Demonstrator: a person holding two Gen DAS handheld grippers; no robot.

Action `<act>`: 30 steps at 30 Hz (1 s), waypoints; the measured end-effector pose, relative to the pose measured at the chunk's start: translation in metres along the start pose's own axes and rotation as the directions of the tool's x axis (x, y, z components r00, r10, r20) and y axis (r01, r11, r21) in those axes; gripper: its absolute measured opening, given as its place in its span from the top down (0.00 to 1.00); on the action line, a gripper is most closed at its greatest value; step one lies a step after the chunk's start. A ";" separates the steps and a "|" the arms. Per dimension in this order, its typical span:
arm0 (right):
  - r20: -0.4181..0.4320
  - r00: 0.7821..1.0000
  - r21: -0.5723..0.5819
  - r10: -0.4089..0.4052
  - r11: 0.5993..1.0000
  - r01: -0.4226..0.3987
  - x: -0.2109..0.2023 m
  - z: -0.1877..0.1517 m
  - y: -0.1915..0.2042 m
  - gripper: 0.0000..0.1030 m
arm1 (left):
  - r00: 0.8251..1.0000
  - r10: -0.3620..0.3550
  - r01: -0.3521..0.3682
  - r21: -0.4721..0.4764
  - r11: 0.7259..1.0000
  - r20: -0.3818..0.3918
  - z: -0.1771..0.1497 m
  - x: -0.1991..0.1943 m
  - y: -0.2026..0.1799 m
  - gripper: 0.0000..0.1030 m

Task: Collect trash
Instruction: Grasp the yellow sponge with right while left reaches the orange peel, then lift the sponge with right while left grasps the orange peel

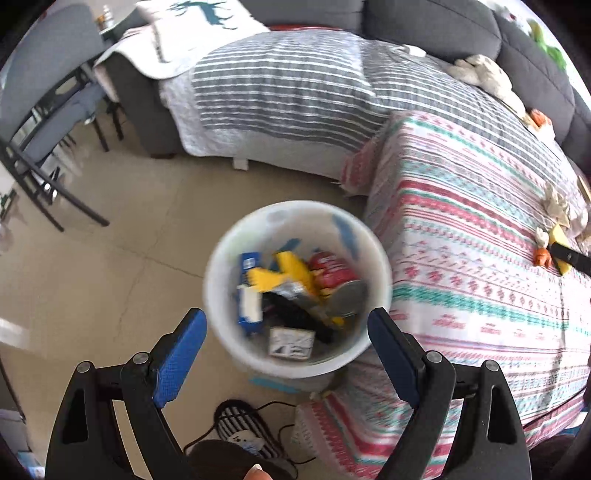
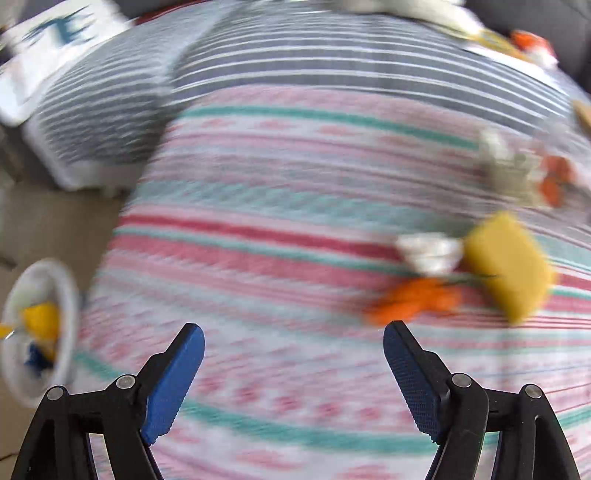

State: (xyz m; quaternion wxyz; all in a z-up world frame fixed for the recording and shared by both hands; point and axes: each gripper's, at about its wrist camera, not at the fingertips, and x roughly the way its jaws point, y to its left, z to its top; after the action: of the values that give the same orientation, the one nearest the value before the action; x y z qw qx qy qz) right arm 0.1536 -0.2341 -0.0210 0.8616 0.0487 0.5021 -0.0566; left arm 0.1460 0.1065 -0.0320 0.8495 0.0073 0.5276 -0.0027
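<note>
A white bin (image 1: 229,266) stands on the floor beside the bed and holds several wrappers, a red can and yellow scraps. My left gripper (image 1: 286,325) hovers over its near rim, open, nothing between the blue pads. On the patterned blanket (image 2: 280,229) lie a yellow sponge (image 2: 508,264), a white crumpled scrap (image 2: 430,253) and an orange scrap (image 2: 417,297). My right gripper (image 2: 293,338) hangs above the blanket to the left of them, open and empty. The bin (image 2: 70,295) shows at that view's left edge. The right wrist view is blurred.
A grey-striped cover (image 1: 280,85) and a grey sofa back (image 1: 436,26) lie beyond. More crumpled paper (image 1: 557,206) and orange bits (image 1: 537,117) sit farther along the blanket. Black chair legs (image 1: 48,184) stand left; a striped slipper (image 1: 240,424) and cable lie by the bin.
</note>
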 end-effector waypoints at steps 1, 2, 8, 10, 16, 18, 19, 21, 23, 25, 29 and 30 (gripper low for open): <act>0.002 1.000 0.030 -0.016 0.999 0.016 0.000 0.005 -0.019 0.19 | 1.000 -0.008 0.008 0.008 1.000 0.000 0.003 0.000 -0.011 0.11; 0.004 1.000 0.054 -0.029 0.998 0.029 0.000 0.009 -0.034 0.19 | 1.000 -0.014 0.014 0.015 1.000 0.000 0.006 0.000 -0.019 0.10; -0.003 0.985 0.128 -0.171 0.977 0.170 0.003 0.021 -0.122 0.19 | 0.999 -0.051 0.051 0.082 0.995 -0.008 0.021 0.005 -0.084 0.07; -0.038 0.978 0.100 -0.204 0.973 0.207 0.014 0.018 -0.141 0.19 | 0.999 -0.051 0.051 0.114 0.992 -0.004 0.026 0.008 -0.107 0.07; -0.067 0.982 0.035 -0.179 0.983 0.182 0.037 0.012 -0.158 0.19 | 0.998 -0.065 0.065 0.159 0.985 -0.006 0.033 0.017 -0.154 0.07; -0.048 0.985 0.005 -0.168 0.986 0.168 0.041 0.013 -0.156 0.19 | 0.997 -0.077 0.078 0.176 0.981 -0.013 0.034 0.021 -0.170 0.05; -0.037 0.986 -0.005 -0.162 0.987 0.162 0.043 0.013 -0.154 0.19 | 0.997 -0.082 0.083 0.184 0.979 -0.016 0.033 0.023 -0.177 0.03; -0.029 0.991 -0.015 -0.131 0.991 0.131 0.046 0.013 -0.152 0.24 | 0.995 -0.093 0.095 0.197 0.976 -0.016 0.033 0.026 -0.192 0.02; -0.030 0.995 -0.024 -0.095 0.995 0.095 0.048 0.012 -0.151 0.37 | 0.994 -0.107 0.107 0.215 0.971 -0.014 0.031 0.027 -0.206 0.02; -0.026 0.996 -0.027 -0.082 0.996 0.082 0.045 0.008 -0.152 0.45 | 0.992 -0.122 0.121 0.242 0.963 -0.012 0.029 0.028 -0.223 0.02; -0.041 0.998 0.014 -0.053 0.998 0.053 0.034 0.000 -0.162 0.50 | 0.987 -0.158 0.155 0.311 0.938 -0.014 0.026 0.030 -0.254 0.02; -0.049 0.997 0.029 -0.059 0.998 0.060 0.029 -0.004 -0.166 0.50 | 0.986 -0.167 0.162 0.331 0.930 -0.014 0.026 0.032 -0.262 0.02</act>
State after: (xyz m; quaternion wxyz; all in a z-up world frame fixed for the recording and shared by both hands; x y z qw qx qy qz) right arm 0.1402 -0.3993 -0.0523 0.8464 0.0482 0.5229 -0.0887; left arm 0.1802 -0.1553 -0.0513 0.8366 0.1054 0.5125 -0.1622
